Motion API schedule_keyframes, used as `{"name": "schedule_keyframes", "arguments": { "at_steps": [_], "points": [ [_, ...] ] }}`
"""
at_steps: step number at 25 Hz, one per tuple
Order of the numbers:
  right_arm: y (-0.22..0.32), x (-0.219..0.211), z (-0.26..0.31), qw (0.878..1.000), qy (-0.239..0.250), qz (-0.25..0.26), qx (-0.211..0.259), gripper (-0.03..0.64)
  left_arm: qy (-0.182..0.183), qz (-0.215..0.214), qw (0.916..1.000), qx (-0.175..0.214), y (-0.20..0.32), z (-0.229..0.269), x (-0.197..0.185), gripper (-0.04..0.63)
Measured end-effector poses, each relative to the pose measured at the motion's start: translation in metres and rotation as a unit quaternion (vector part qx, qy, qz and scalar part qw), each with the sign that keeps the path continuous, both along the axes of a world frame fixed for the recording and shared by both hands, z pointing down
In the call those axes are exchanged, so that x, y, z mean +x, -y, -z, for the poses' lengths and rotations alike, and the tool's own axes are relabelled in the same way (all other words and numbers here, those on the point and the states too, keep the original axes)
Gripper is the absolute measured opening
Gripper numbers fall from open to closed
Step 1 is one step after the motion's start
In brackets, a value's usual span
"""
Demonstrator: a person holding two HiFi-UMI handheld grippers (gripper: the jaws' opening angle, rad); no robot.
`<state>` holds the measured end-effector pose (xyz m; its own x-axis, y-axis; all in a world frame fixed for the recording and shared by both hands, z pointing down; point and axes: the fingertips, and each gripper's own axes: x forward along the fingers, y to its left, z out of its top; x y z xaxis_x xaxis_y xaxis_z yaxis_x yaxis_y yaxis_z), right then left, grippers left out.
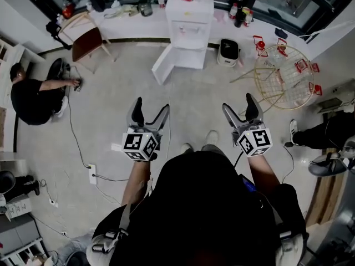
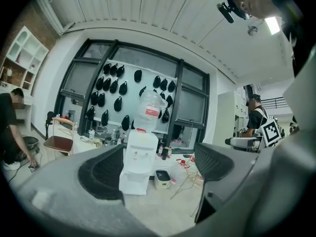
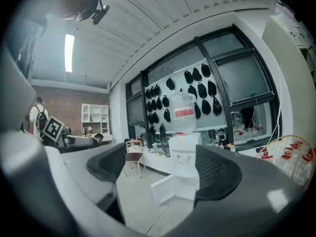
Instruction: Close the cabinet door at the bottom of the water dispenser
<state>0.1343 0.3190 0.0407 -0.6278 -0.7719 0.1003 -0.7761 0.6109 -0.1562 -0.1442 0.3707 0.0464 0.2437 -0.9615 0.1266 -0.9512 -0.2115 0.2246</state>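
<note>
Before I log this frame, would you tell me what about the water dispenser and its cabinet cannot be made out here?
1. Cabinet interior: in the head view the water dispenser is far and small; in the right gripper view a jaw covers the opening.
2. Cabinet door: a jaw covers its side in the left gripper view; hinge and latch too small everywhere.
3. Water bottle: its top is cut by the head view's upper edge.

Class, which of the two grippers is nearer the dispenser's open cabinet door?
The left gripper: the open cabinet door swings out on its side, nearly straight ahead, while the right gripper stands further across.
</note>
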Motion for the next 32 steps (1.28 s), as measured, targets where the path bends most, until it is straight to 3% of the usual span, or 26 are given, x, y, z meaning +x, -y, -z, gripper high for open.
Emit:
{"name": "schedule_keyframes", "arguments": {
  "at_steps": [4, 13, 23, 32],
  "points": [
    [0.025, 0.001, -0.004, 1.0, 0.0, 0.002, -0.006, 0.43, -0.002, 0.007, 1.0, -0.001, 0.016, 0.0, -0.002, 0.431],
    [0.123, -0.04, -0.007, 0.999, 0.017, 0.049, -0.002, 0.43, 0.016, 0.054, 0.9984, -0.007, 0.079, 0.004, -0.034, 0.433],
    [0.236, -0.04, -0.017, 0.996, 0.021, 0.092, 0.003, 0.43, 0.021, 0.089, 0.9958, 0.003, 0.175, -0.001, -0.024, 0.454],
    [0.3, -0.038, -0.032, 0.993, 0.021, 0.119, -0.011, 0.43, 0.016, 0.108, 0.9936, -0.028, 0.228, -0.029, -0.007, 0.454]
  ]
}}
